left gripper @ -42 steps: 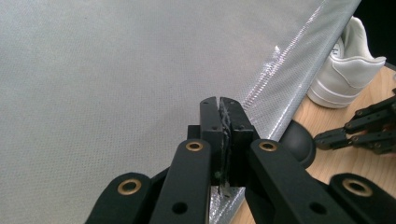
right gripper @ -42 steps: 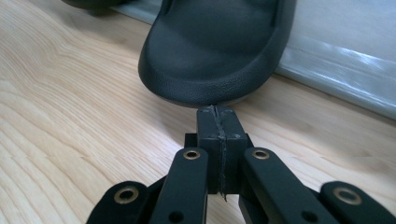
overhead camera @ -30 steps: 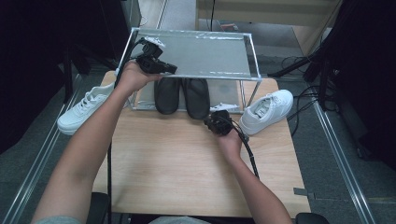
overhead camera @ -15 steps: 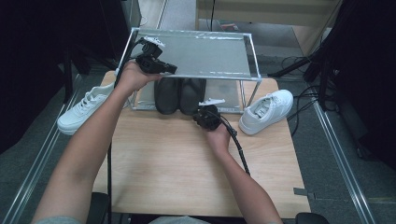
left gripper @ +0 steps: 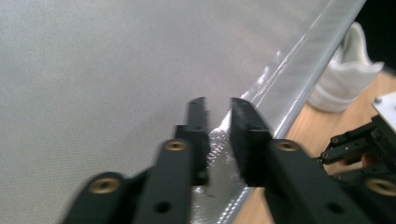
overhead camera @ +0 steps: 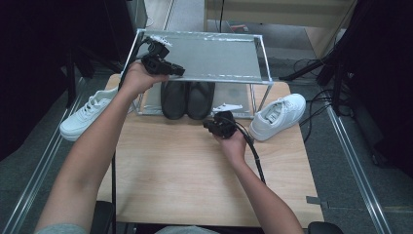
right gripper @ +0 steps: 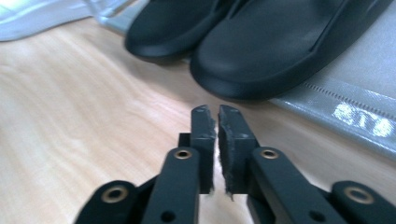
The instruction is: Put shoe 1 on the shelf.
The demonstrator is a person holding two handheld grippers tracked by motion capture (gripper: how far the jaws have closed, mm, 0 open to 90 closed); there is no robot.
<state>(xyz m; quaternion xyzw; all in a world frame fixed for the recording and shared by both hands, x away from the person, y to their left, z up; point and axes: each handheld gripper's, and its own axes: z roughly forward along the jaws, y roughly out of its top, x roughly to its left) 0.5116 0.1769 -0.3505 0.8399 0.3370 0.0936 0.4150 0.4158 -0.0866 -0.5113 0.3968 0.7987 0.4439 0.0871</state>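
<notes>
High view: a shoe rack [overhead camera: 265, 58] stands at the far edge of the tabletop [overhead camera: 185, 185]. A pair of black slippers [overhead camera: 187, 100] sits on its lower shelf; one white sneaker [overhead camera: 278, 116] lies on the tabletop right of the rack, a second sneaker [overhead camera: 90, 114] left of it, hanging partly off the edge. The left gripper [overhead camera: 158, 61] is over the rack's top shelf at its near-left corner; the right gripper [overhead camera: 221, 126] hovers just in front of the slippers. Left gripper view: jaws have just been opening, now parted by a narrow gap with nothing between them, above the grey mesh shelf [left gripper: 93, 70] beside its front rail. Right gripper view: jaws have just been opening, now barely apart and empty, pointing at the slipper toes [right gripper: 261, 60] across bare wood. Progress, judged: slippers are shelved; both sneakers remain off the rack, neither yet grasped, top shelf bare.
</notes>
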